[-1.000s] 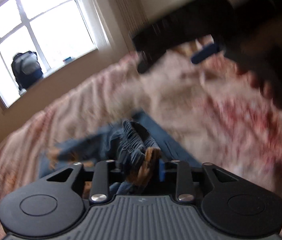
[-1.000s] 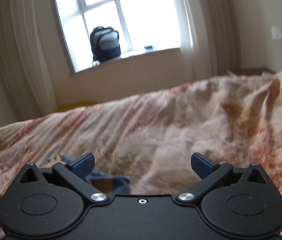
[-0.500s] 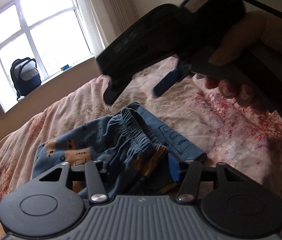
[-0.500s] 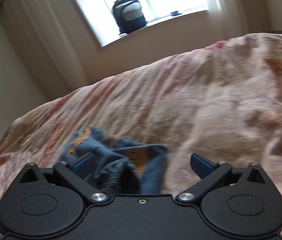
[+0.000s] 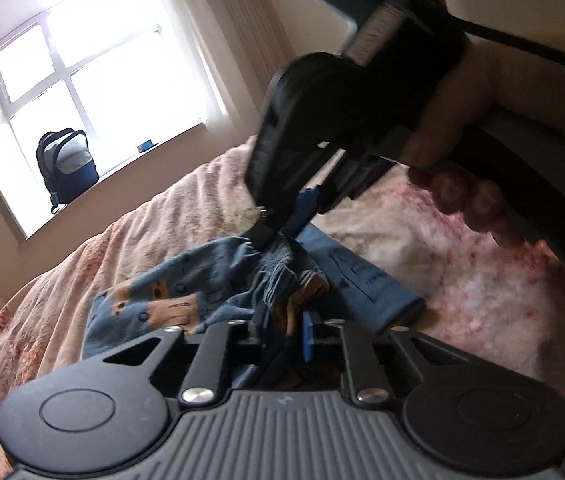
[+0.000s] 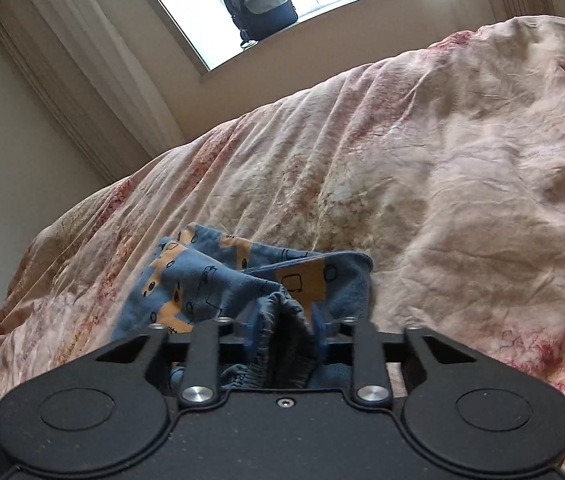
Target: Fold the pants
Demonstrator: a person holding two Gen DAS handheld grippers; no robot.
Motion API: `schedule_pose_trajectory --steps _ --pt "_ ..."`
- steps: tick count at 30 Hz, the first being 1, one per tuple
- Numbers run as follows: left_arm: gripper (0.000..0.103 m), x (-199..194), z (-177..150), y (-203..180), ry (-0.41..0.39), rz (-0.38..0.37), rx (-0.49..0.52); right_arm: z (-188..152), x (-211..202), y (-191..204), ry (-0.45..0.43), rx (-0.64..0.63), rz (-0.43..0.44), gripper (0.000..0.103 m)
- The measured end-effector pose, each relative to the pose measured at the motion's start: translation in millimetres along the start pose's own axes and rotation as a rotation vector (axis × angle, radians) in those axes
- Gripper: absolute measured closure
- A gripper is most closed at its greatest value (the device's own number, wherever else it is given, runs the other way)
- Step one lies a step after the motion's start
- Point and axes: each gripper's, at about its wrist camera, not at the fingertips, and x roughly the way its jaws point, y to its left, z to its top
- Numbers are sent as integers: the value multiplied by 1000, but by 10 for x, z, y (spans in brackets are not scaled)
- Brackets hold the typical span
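Small blue pants [image 5: 170, 300] with orange bear prints lie bunched on the pink bedspread [image 5: 482, 280]. My left gripper [image 5: 282, 328] is shut on the gathered elastic waistband close to the camera. My right gripper [image 5: 286, 224] comes down from the upper right in the left wrist view and pinches the waistband a little farther along. In the right wrist view the right gripper [image 6: 282, 320] is shut on the ruffled waistband, with the pants [image 6: 202, 276] crumpled just beyond its fingers.
The bedspread [image 6: 442, 200] is wrinkled and stretches to the right and far side. A window with a dark backpack [image 5: 64, 164] on the sill stands beyond the bed; the backpack also shows in the right wrist view [image 6: 260, 0]. Curtains [image 6: 62, 60] hang at the left.
My right gripper came down onto the pants and shut on the waistband; it was open before. My left gripper kept its hold.
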Motion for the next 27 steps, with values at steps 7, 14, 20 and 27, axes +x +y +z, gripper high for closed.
schedule_pose_trajectory --steps 7,14,20,27 --pt "90 -184 110 30 -64 -44 -1 38 -287 110 -55 -50 -22 87" --pt "88 11 -26 4 0 -149 -41 -40 -203 51 28 -103 -132 87" --pt "26 -143 17 243 5 -207 -132 -55 -219 5 10 -100 -170 64" --pt "0 -384 55 1104 77 -120 -324 -61 -431 195 -158 -123 -283 1"
